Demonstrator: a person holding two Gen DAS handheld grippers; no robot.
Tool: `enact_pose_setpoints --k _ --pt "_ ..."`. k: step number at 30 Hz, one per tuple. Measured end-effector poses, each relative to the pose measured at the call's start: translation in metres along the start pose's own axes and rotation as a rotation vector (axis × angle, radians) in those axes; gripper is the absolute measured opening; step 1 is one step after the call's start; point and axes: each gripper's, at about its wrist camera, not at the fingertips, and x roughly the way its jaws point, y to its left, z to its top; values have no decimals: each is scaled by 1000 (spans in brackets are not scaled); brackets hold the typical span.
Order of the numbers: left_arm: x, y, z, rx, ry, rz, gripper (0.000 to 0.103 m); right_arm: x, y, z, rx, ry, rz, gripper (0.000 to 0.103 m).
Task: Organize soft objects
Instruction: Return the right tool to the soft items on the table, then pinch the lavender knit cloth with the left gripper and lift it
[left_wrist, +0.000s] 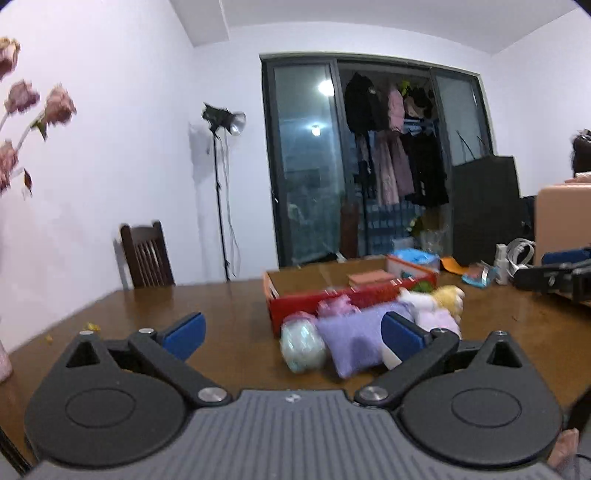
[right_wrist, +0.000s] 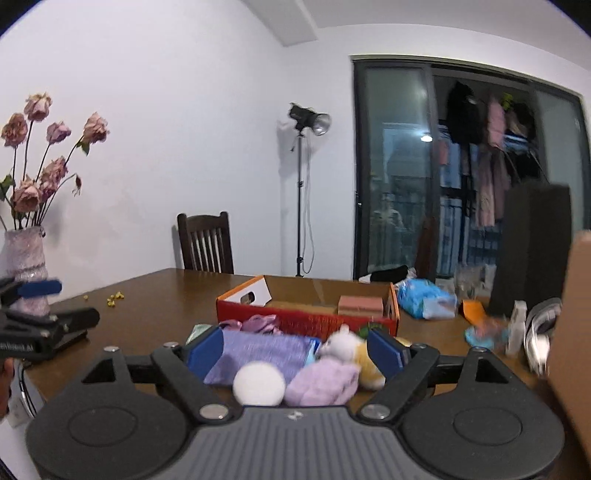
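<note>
Between the right claw (right_wrist: 293, 352)'s spread, empty jaws sit the soft toys: a purple pillow (right_wrist: 258, 354), white ball (right_wrist: 258, 384) and plush doll (right_wrist: 343, 365). Just beyond stands the red box (right_wrist: 306, 319) on the table (right_wrist: 166, 295). To the pile's left, the left claw (left_wrist: 291, 332) gapes empty too. Packed this tight, closing risks pinching two toys together or knocking the ball away.

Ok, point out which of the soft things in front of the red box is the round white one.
The white fluffy ball, lying nearest the right hand-held gripper. The flat purple fabric pouch and the lilac-dressed plush doll beside it are neither round nor all white.
</note>
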Motion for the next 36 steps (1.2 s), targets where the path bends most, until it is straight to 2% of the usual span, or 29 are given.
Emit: enact_pose_setpoints --k 2,5,8,14,20,23,25,26,30,32,34,35,36 --pt "-1 -3 -5 7 19 -26 103 -4 5 -14 -13 11 4 85" --pt "2 -8 -4 27 4 -12 103 -5 7 -23 -35 27 -3 85" --pt "7 -6 -6 6 13 -20 103 -3 4 -25 -4 29 -5 85" --pt "25 -6 -16 -7 80 -52 103 11 2 -32 22 44 13 85" --pt "72 -3 -26 -59 173 -117 102 53 0 -36 32 91 50 83" --pt "106 3 -27 -98 215 -131 85 86 -8 -32 46 119 60 76" --pt "131 7 -27 -141 263 -154 68 112 -16 -26 77 131 64 71" --pt "143 9 -27 -163 290 -170 64 122 -21 -23 94 134 64 69" --pt "177 13 -29 -234 341 -228 62 172 -32 -14 126 171 91 63" --pt "186 15 -31 -246 355 -239 54 195 -33 -12 132 196 108 59" --pt "196 16 -33 -263 378 -282 34 213 -34 -12 142 216 120 53" --pt "199 17 -34 -273 389 -301 29 222 -34 -13 156 231 128 49" --pt "201 18 -35 -283 397 -315 22 227 -34 -14 167 247 136 38"
